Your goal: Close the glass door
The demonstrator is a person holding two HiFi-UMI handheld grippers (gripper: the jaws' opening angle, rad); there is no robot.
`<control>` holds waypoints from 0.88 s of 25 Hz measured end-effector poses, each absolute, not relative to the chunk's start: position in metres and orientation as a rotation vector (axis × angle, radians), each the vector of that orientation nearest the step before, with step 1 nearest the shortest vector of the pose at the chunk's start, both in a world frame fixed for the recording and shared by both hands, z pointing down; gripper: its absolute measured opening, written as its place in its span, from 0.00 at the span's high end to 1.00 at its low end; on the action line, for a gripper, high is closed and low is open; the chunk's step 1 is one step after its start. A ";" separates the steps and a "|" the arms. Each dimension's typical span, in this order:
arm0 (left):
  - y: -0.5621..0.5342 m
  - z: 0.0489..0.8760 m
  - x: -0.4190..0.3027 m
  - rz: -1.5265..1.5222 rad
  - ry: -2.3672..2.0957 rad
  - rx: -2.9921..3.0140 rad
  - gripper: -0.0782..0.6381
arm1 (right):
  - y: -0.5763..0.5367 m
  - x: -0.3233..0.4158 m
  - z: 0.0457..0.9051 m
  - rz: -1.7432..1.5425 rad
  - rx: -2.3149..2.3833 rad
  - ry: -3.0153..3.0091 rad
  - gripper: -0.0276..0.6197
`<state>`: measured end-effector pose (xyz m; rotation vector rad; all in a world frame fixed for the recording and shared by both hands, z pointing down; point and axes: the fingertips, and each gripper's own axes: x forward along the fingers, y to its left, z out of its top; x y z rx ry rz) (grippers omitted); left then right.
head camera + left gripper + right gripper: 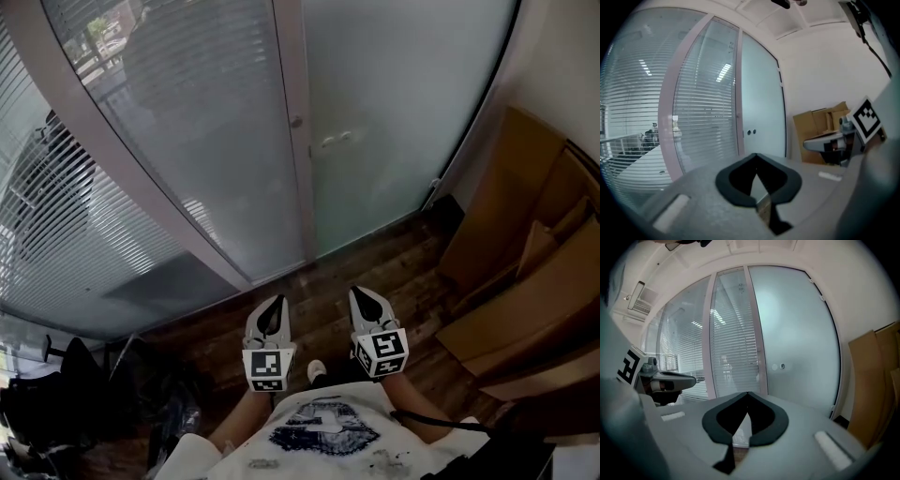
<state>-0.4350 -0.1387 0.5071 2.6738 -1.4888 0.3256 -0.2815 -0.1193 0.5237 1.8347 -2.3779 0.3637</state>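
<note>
1. The left gripper (276, 300) and the right gripper (362, 292) sit side by side low in the head view, both aimed at 12 o'clock. Each has its jaws pressed together tip to tip, with nothing between them.
2. The glass door (403, 112), a frosted pane, fills the doorway from 12 to 1 o'clock of the grippers and is well apart from both. Its free edge lies along the door post (292, 159), and two small round knobs (336, 139) sit just right of that edge.
3. The pane looks level with the post, so shut or very nearly shut. I can't tell whether the latch has caught.
4. If it needs finishing, the blunt closed tips make good pushers. Press beside the knobs at the latch edge, far from the hinge side at 2 o'clock, where the least force is needed.
5. Make it a steady, square push rather than a jab, because this is glass.
6. The cardboard boxes (525, 234) lean against the wall at 3 o'clock, so keep the right elbow off them.
</note>
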 end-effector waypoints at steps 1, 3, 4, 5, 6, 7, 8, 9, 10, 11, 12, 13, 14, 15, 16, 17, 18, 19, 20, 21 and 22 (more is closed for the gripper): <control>-0.138 0.508 -0.435 0.326 -1.484 2.673 0.89 | -0.117 -0.281 0.524 0.359 1.837 -2.374 0.95; -0.136 0.508 -0.434 0.325 -1.471 2.675 0.89 | -0.114 -0.281 0.522 0.346 1.844 -2.362 0.95; -0.136 0.508 -0.434 0.325 -1.464 2.678 0.89 | -0.114 -0.280 0.521 0.341 1.849 -2.357 0.95; -0.137 0.509 -0.433 0.326 -1.457 2.681 0.89 | -0.114 -0.279 0.519 0.338 1.854 -2.352 0.95; -0.137 0.508 -0.431 0.327 -1.450 2.685 0.89 | -0.113 -0.278 0.518 0.336 1.858 -2.348 0.95; -0.137 0.508 -0.429 0.328 -1.442 2.689 0.89 | -0.113 -0.276 0.518 0.335 1.864 -2.342 0.95; -0.137 0.508 -0.426 0.330 -1.435 2.695 0.89 | -0.112 -0.273 0.517 0.331 1.869 -2.336 0.95; -0.136 0.507 -0.423 0.332 -1.429 2.700 0.89 | -0.111 -0.270 0.517 0.327 1.876 -2.330 0.95; -0.136 0.506 -0.420 0.334 -1.425 2.705 0.89 | -0.110 -0.267 0.516 0.321 1.883 -2.325 0.95; -0.137 0.505 -0.417 0.334 -1.423 2.709 0.89 | -0.111 -0.264 0.515 0.318 1.889 -2.323 0.95; -0.138 0.504 -0.414 0.334 -1.422 2.712 0.89 | -0.111 -0.262 0.514 0.317 1.894 -2.323 0.95; -0.139 0.503 -0.411 0.334 -1.422 2.715 0.89 | -0.112 -0.259 0.514 0.318 1.898 -2.325 0.95; -0.140 0.503 -0.408 0.334 -1.423 2.716 0.89 | -0.113 -0.257 0.514 0.320 1.900 -2.327 0.95; -0.141 0.503 -0.406 0.336 -1.424 2.717 0.89 | -0.114 -0.254 0.514 0.322 1.901 -2.329 0.95; -0.141 0.504 -0.403 0.339 -1.425 2.718 0.89 | -0.114 -0.252 0.515 0.326 1.901 -2.332 0.95; -0.141 0.504 -0.401 0.341 -1.426 2.718 0.89 | -0.115 -0.250 0.516 0.332 1.898 -2.335 0.95; -0.142 0.503 -0.398 0.343 -1.427 2.718 0.89 | -0.116 -0.247 0.517 0.339 1.895 -2.337 0.95; -0.142 0.503 -0.396 0.344 -1.429 2.718 0.89 | -0.117 -0.244 0.518 0.346 1.892 -2.340 0.95; -0.144 0.501 -0.393 0.343 -1.431 2.718 0.89 | -0.119 -0.241 0.518 0.349 1.891 -2.342 0.95; -0.145 0.500 -0.391 0.343 -1.435 2.718 0.89 | -0.121 -0.238 0.517 0.347 1.891 -2.344 0.95; -0.147 0.499 -0.388 0.342 -1.440 2.717 0.89 | -0.123 -0.235 0.516 0.344 1.890 -2.348 0.95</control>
